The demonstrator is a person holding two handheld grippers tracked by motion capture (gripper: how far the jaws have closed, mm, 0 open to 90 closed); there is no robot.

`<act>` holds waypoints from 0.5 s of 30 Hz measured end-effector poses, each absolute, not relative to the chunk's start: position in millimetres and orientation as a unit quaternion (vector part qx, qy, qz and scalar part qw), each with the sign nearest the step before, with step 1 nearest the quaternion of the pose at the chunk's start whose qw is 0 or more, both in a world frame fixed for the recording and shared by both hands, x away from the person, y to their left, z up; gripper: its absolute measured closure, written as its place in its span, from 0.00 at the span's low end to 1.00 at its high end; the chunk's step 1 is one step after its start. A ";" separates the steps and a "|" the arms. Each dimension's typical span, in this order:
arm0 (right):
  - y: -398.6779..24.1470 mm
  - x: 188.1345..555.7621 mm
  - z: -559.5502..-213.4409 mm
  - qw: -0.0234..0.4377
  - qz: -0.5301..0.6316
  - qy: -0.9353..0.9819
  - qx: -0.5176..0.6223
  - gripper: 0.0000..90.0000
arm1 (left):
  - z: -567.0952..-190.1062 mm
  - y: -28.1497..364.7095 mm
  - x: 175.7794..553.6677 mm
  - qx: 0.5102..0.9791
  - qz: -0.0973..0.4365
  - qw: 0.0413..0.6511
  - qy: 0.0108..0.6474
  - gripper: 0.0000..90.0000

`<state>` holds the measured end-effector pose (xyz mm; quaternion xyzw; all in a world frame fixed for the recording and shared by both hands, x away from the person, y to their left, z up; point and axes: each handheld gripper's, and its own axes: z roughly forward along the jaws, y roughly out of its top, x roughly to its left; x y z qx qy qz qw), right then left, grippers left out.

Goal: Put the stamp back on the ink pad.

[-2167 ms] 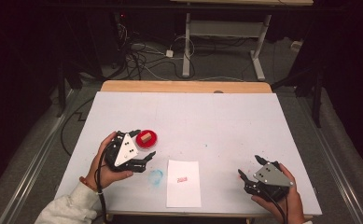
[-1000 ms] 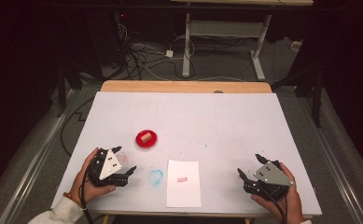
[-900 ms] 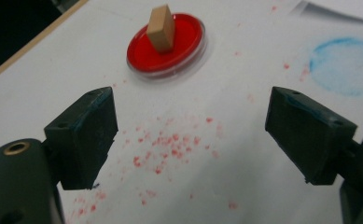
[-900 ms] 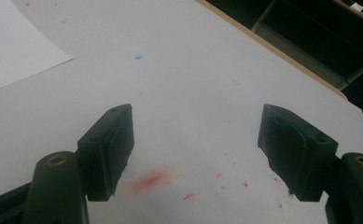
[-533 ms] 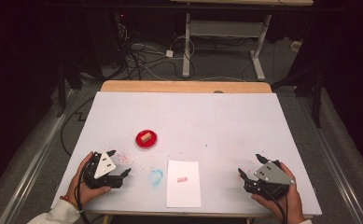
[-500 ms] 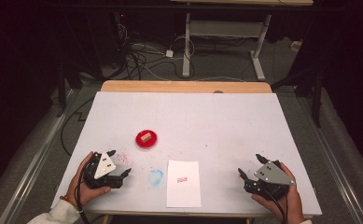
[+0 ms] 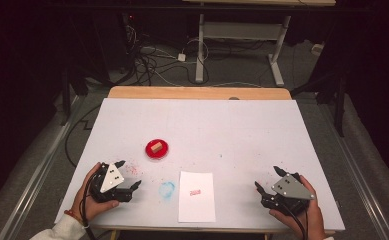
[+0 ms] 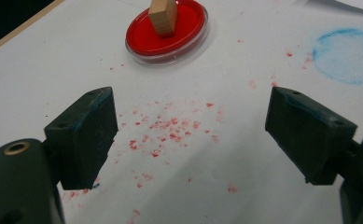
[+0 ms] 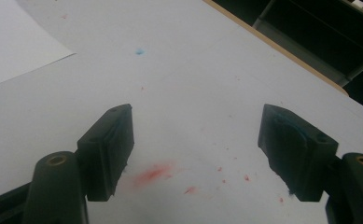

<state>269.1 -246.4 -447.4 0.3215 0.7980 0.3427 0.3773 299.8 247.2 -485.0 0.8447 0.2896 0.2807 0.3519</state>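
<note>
A round red dish (image 7: 157, 149) (image 8: 167, 31) holds a small wooden block (image 7: 156, 147) (image 8: 163, 17) left of the table's middle. A white sheet of paper (image 7: 197, 196) with a small red mark (image 7: 195, 192) lies near the front edge. My left gripper (image 7: 129, 174) (image 8: 191, 135) rests at the front left, open and empty, with the dish ahead of its jaws. At the front right my right gripper (image 7: 266, 177) (image 9: 195, 149) also rests open with nothing between its fingers.
A round blue smudge (image 7: 166, 189) (image 8: 350, 50) lies between the left gripper and the paper. Red flecks (image 8: 167, 133) dot the white table (image 7: 232, 130). A corner of the paper (image 9: 16, 42) lies left of the right jaws. Cables and desk legs (image 7: 202, 45) stand beyond the table.
My left gripper drew back from the red dish toward the front left edge, leaving the dish and block on the table. The right gripper has stayed in place.
</note>
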 end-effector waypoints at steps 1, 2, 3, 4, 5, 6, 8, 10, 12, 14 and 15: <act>-246.4 269.0 -447.3 0.377 0.343 0.798 0.322 0.31 | -484.9 247.2 299.7 0.845 0.281 0.352 0.290 0.18; -246.2 268.9 -447.3 0.377 0.343 0.798 0.322 0.30 | -484.7 247.1 299.5 0.845 0.282 0.351 0.289 0.18; -246.0 268.6 -447.3 0.378 0.342 0.798 0.321 0.30 | -484.5 247.0 299.1 0.845 0.282 0.351 0.289 0.18; -245.7 268.3 -447.4 0.378 0.342 0.799 0.321 0.30 | -484.3 247.0 299.0 0.845 0.281 0.351 0.288 0.18; -245.6 268.2 -447.3 0.378 0.341 0.799 0.320 0.30 | -484.3 247.0 298.9 0.845 0.281 0.351 0.288 0.18; -245.5 268.1 -447.1 0.379 0.341 0.798 0.321 0.30 | -484.3 246.8 298.8 0.846 0.281 0.350 0.288 0.18; -245.6 268.0 -446.6 0.380 0.343 0.796 0.323 0.30 | -484.4 246.6 298.8 0.846 0.281 0.350 0.288 0.18; -245.7 268.0 -446.6 0.381 0.344 0.796 0.322 0.30 | -484.5 246.5 299.0 0.846 0.281 0.349 0.287 0.18; -245.7 268.4 -447.1 0.380 0.343 0.797 0.321 0.30 | -484.7 246.4 299.4 0.846 0.280 0.349 0.288 0.18; -245.7 268.8 -447.4 0.381 0.340 0.796 0.324 0.30 | -484.8 246.6 299.8 0.847 0.279 0.349 0.289 0.18; -245.8 269.0 -447.4 0.381 0.341 0.796 0.324 0.30 | -484.9 246.5 300.0 0.847 0.279 0.349 0.289 0.18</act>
